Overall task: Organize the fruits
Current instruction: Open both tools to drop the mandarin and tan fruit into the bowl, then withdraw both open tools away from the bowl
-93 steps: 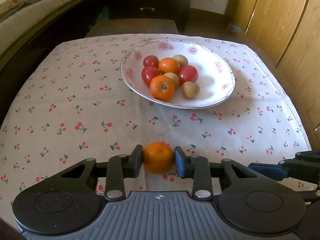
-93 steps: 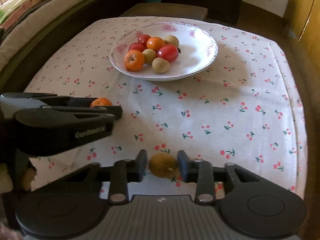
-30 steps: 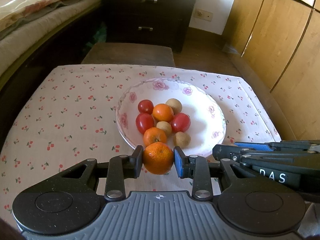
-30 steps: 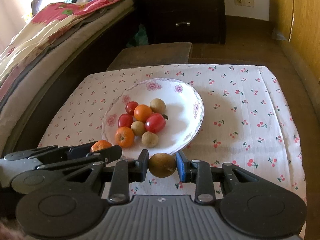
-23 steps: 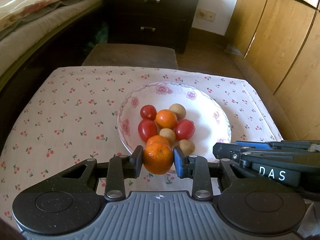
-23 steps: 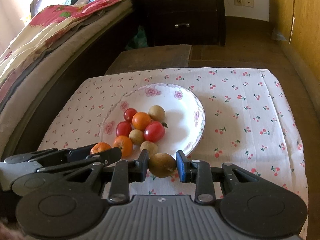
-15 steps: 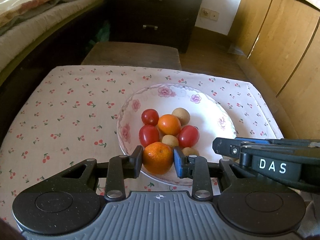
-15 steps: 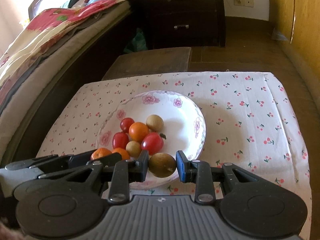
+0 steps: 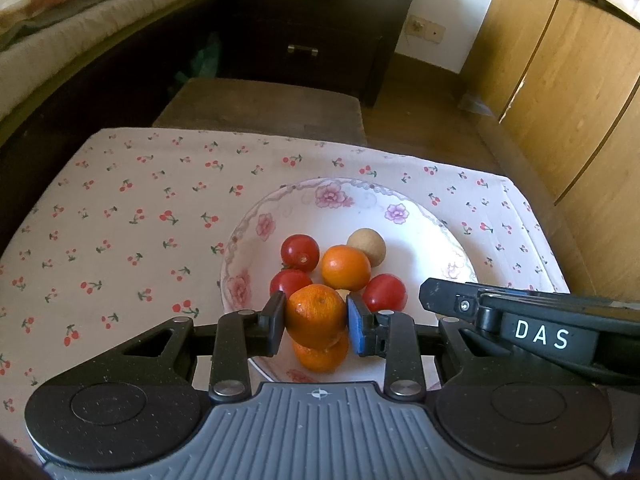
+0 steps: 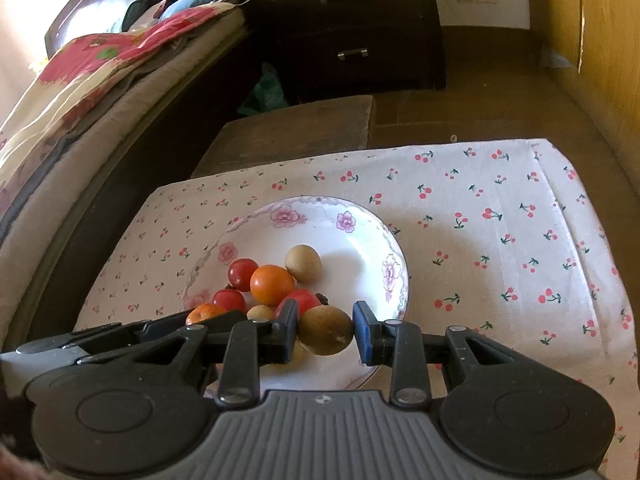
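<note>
Held side by side above the flowered plate (image 9: 256,236) of fruit: a mandarin (image 9: 316,316) clamped in the left tool (image 9: 316,322), a brown fruit (image 10: 325,330) clamped in the right tool (image 10: 325,332).

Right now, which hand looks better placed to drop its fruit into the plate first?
Probably the right. Its brown fruit hangs over bare plate, while the left gripper's orange sits directly above another orange.
</note>
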`<control>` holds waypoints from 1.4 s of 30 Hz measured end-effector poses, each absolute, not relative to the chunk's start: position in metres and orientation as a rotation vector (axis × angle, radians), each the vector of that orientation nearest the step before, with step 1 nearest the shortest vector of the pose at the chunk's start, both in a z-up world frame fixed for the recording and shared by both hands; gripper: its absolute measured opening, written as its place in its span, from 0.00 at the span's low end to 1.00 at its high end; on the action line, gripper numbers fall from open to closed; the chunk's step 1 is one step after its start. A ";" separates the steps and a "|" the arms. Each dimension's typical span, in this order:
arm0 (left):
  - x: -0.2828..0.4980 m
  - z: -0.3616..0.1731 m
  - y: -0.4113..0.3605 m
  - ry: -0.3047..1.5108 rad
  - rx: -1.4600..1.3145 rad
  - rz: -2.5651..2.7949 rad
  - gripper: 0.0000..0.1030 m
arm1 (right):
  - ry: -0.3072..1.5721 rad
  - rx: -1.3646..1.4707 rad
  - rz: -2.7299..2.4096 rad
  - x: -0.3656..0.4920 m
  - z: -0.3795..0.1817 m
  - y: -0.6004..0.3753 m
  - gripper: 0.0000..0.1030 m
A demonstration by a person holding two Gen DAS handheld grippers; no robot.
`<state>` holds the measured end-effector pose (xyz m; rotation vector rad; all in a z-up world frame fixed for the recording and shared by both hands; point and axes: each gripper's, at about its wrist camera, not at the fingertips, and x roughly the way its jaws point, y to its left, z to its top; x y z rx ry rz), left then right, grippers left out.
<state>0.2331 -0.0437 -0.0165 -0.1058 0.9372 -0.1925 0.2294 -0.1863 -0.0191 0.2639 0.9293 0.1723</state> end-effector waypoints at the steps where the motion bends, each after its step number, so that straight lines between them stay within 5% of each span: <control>1: 0.233 -0.017 -0.044 0.940 -0.108 -0.192 0.39 | 0.928 0.265 0.171 0.229 -0.019 -0.186 0.32; 42: 0.189 0.011 -0.034 0.816 -0.052 -0.122 0.79 | 0.888 0.280 0.115 0.179 0.001 -0.195 0.38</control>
